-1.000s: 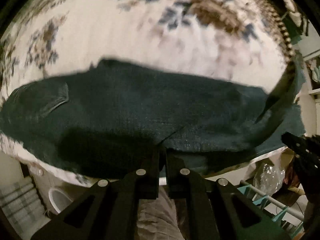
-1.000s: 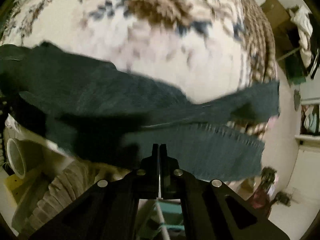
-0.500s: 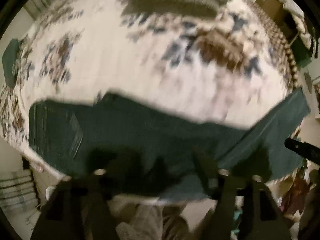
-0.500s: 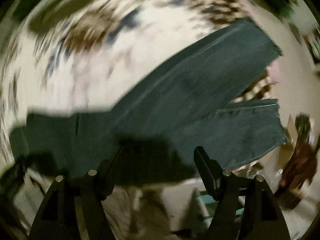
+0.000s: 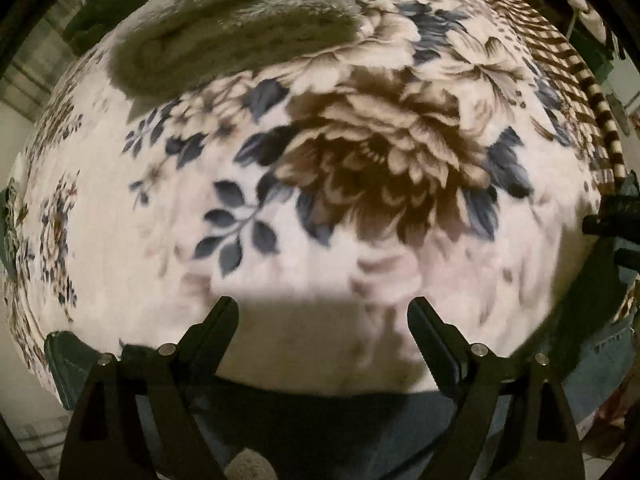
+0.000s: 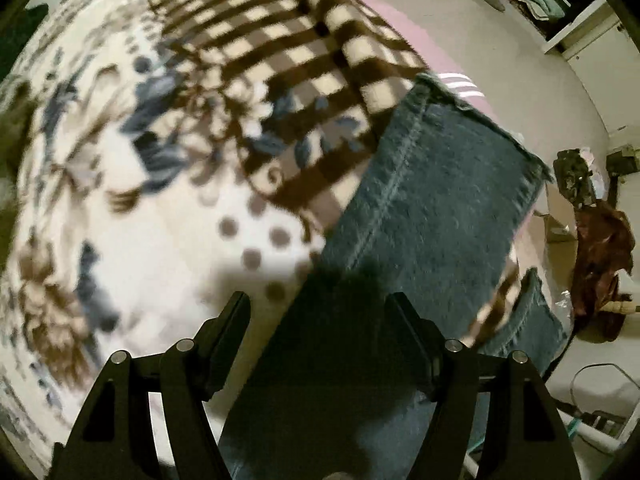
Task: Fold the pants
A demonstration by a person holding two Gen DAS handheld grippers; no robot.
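The dark blue denim pants lie on a floral blanket covering the bed. In the right wrist view one leg runs up to its hem near the bed's edge, and a second hem hangs lower right. My right gripper is open and empty above that leg. In the left wrist view only a dark strip of the pants shows below my left gripper, which is open and empty over bare blanket. The other gripper shows at the right edge.
A grey fleece throw lies folded at the far side of the bed. A brown checked border edges the blanket. Beyond the bed are the floor, a brown garment and white shelving.
Both grippers were shut on the pants a second ago; both have opened and let go. The pants now lie on the bed, and both cameras have moved forward over the blanket.
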